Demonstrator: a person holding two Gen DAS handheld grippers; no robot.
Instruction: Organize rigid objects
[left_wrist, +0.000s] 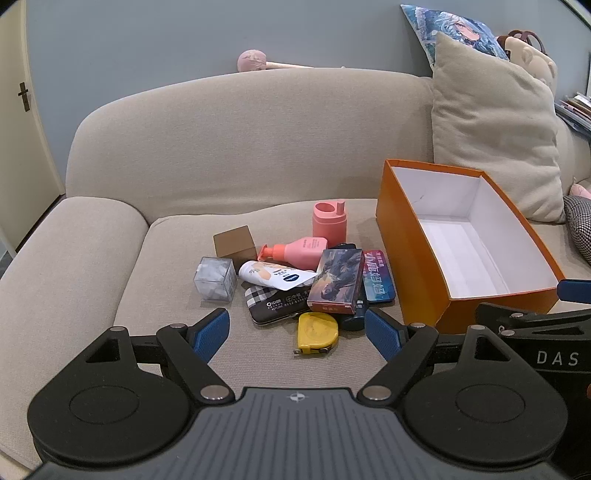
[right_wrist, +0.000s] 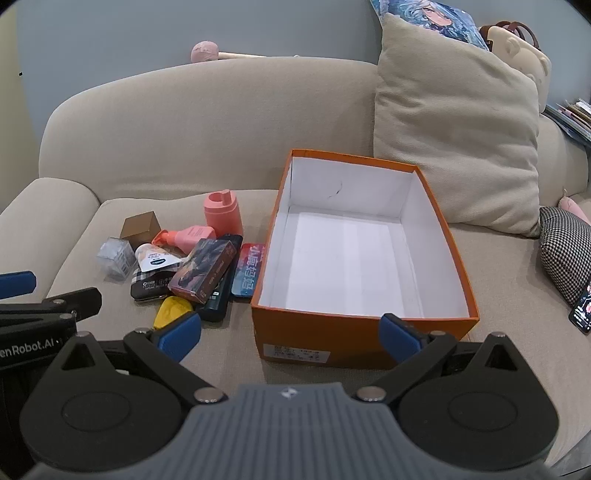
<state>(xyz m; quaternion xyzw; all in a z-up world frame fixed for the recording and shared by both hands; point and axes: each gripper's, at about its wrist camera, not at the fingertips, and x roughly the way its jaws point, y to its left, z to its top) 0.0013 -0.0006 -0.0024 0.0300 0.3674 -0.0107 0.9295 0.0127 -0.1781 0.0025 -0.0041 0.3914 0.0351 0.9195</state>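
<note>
Left gripper (left_wrist: 295, 332): jaws spread as wide as they go, nothing held between the blue pads; tilted down toward the sofa seat (left_wrist: 166, 295). A yellow tape measure (left_wrist: 317, 331) is seen lying in the gap, untouched.

Right gripper (right_wrist: 290, 332): likewise fully spread and empty, pitched downward, with the near wall of the orange box (right_wrist: 351, 332) framed between its fingers, apart from both pads.

From the left wrist view, the clutter is piled at 12 o'clock, just past the tape measure. Counted: one brown cube (left_wrist: 235, 243), one clear cube (left_wrist: 215, 282), one pink pump bottle (left_wrist: 299, 251), one pink canister (left_wrist: 330, 218), one white tube (left_wrist: 275, 275), one plaid case (left_wrist: 275, 302), one illustrated card box (left_wrist: 337, 280), one blue tin (left_wrist: 377, 278). The orange box sits at 2 o'clock, open-topped, white inside, touching nothing in the pile. One beige cushion (left_wrist: 495, 140) is propped behind it.
</note>
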